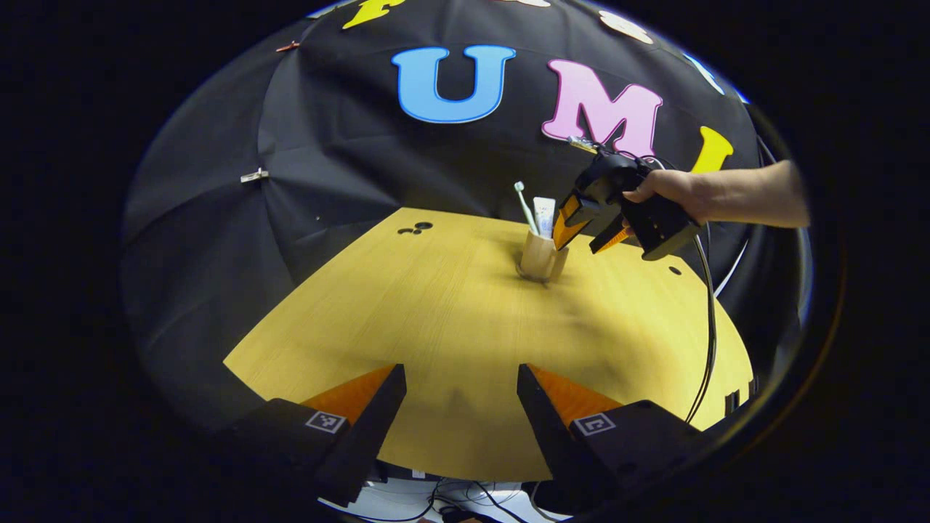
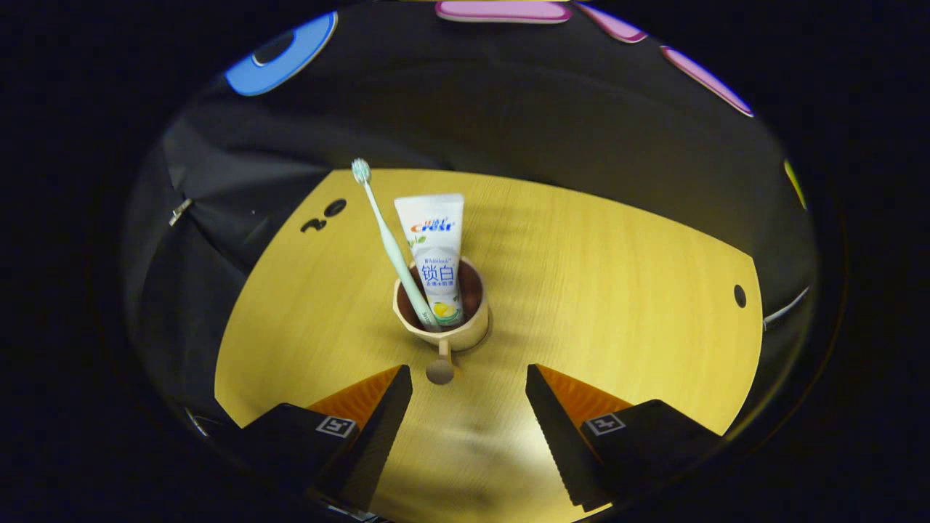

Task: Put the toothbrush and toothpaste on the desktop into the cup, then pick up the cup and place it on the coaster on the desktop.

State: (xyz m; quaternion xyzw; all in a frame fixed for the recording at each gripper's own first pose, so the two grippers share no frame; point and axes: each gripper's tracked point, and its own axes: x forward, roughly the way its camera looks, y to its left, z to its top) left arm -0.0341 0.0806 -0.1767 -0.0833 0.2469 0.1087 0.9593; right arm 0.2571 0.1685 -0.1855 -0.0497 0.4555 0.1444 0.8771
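Observation:
A small wooden cup stands upright on the yellow desktop, its handle pointing toward the right gripper. Inside it lean a pale green toothbrush and a white toothpaste tube. My right gripper is open, its fingers just short of the cup on either side of the handle, touching nothing. In the left gripper view the cup is far off, with the right gripper held by a hand close to its right side. A thin dark rim shows under the cup's base; I cannot tell if it is the coaster. My left gripper hangs open over the near table edge.
Small dark holes mark the desktop at the far left and at the right. A black cable hangs from the right gripper past the table's right side. Cables and white things lie below the near edge.

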